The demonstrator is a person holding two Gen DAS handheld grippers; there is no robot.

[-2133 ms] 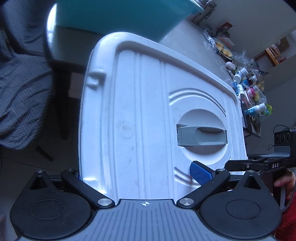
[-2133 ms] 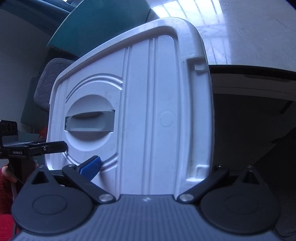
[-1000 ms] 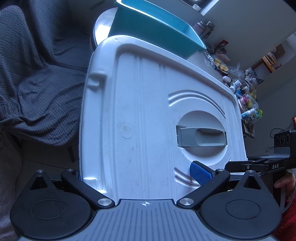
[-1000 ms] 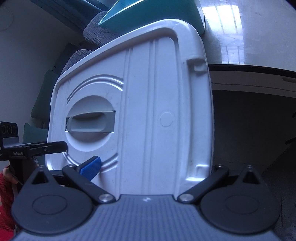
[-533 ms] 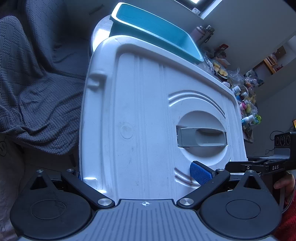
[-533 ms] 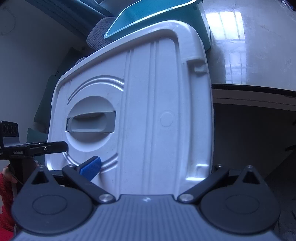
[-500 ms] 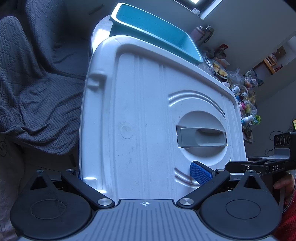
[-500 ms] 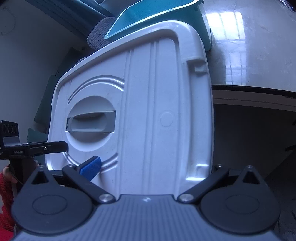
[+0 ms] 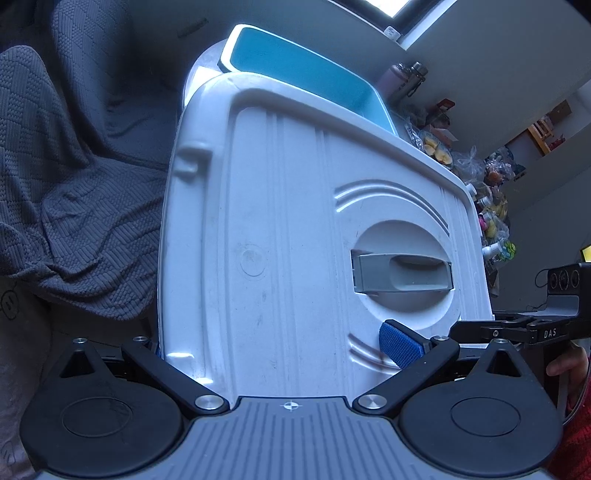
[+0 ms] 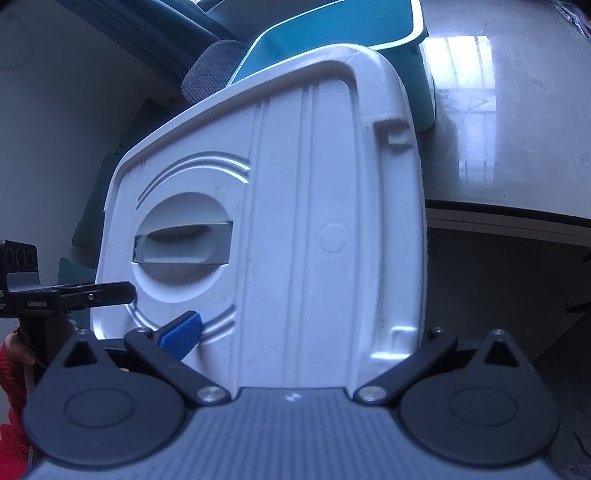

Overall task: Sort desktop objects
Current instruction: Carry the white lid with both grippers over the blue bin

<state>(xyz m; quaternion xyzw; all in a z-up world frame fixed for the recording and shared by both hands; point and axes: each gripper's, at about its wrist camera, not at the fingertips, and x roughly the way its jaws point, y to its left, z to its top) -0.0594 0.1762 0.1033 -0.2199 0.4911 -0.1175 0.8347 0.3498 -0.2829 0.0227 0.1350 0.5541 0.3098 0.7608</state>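
A white plastic lid point(image 9: 273, 229) with a grey handle point(image 9: 402, 273) fills both wrist views, held up and tilted. My left gripper point(image 9: 277, 347) is shut on its near edge, one blue pad point(image 9: 400, 349) pressing the top face and the other finger hidden behind the lid. My right gripper point(image 10: 306, 336) is shut on the same lid point(image 10: 314, 221) a little farther along that edge, blue pad point(image 10: 181, 338) on top. Behind the lid stands an open teal storage box point(image 9: 295, 70), whose rim also shows in the right wrist view point(image 10: 332, 33).
A grey knitted blanket point(image 9: 74, 184) lies to the left. Bottles and bags point(image 9: 491, 221) crowd the far right, with a flask point(image 9: 402, 79) behind the box. The glossy tabletop point(image 10: 517, 110) stretches right of the box; its front edge drops to dark space. A hand and red sleeve point(image 10: 14, 354) hold the other gripper.
Both grippers have risen with the lid. The teal box and tabletop now sit lower in view, and more of the box's rim and inside shows. The grip is unchanged.
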